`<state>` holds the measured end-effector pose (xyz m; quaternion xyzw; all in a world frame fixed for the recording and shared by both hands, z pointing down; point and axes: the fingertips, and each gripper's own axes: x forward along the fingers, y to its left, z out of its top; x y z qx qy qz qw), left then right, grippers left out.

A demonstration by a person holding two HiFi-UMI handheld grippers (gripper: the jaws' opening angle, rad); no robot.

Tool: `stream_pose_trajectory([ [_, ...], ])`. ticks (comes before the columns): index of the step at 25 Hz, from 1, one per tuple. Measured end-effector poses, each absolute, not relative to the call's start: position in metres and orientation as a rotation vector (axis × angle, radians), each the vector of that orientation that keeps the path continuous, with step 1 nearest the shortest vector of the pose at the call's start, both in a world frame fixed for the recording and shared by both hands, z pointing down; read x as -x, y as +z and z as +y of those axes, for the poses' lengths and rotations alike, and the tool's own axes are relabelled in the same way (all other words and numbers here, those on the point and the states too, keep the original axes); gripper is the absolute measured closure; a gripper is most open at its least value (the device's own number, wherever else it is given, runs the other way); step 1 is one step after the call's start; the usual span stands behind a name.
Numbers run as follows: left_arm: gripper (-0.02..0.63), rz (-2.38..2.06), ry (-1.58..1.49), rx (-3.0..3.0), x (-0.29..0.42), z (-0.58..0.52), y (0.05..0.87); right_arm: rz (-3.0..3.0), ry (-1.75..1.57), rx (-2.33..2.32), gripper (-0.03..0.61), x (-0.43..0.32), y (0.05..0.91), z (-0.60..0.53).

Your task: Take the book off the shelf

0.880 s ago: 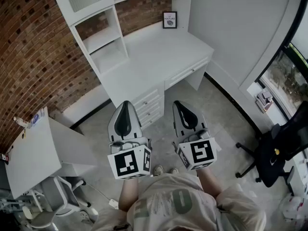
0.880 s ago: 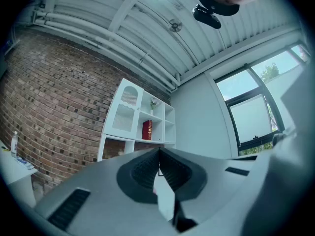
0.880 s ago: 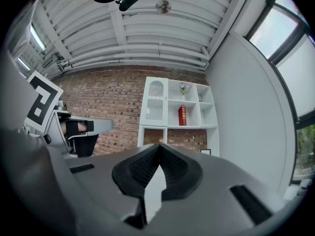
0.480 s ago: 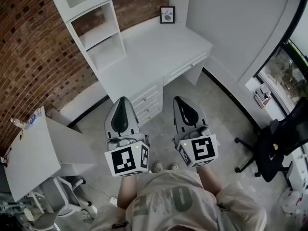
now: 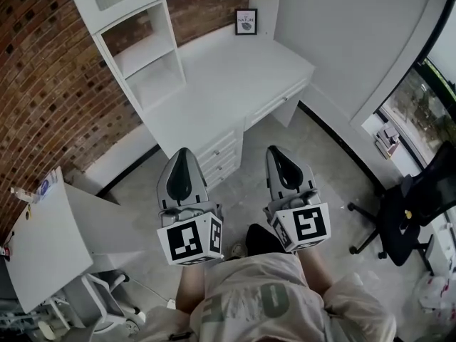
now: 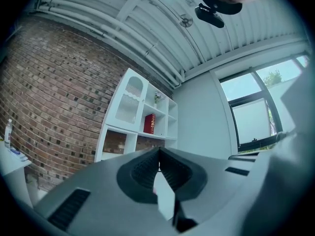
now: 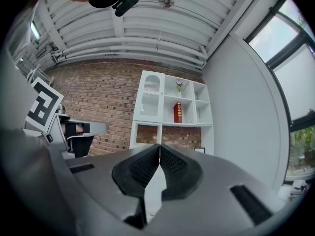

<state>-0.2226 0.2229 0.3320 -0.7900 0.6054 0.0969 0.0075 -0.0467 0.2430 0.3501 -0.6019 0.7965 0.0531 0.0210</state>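
Note:
A red book stands upright in a middle cell of the white shelf unit against the brick wall; the left gripper view shows the book too, small and far off. In the head view the book is cut off by the top edge. My left gripper and right gripper are held side by side over the floor, short of the white desk, both pointing toward the shelf. Each has its jaws shut with nothing between them, as seen at the left gripper and right gripper.
A small framed picture stands at the desk's back. The desk's drawers face me just ahead of the grippers. A second white table with a chair is at the left, and a black office chair at the right by the window.
The view has shifted a little nearer the desk. The right gripper has drifted slightly right and down in the head view; a dark shoe now shows between the grippers. Both stay shut.

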Motion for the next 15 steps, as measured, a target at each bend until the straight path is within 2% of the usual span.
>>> stream_pose_trajectory([
  [6, 0.603, 1.905, 0.320, 2.476, 0.225, 0.176, 0.344, 2.489, 0.215, 1.883, 0.563, 0.049, 0.360, 0.201],
  [15, 0.601, 1.921, 0.341, 2.413, 0.191, 0.071, 0.342, 2.434, 0.219, 1.881, 0.563, -0.007, 0.366, 0.067],
])
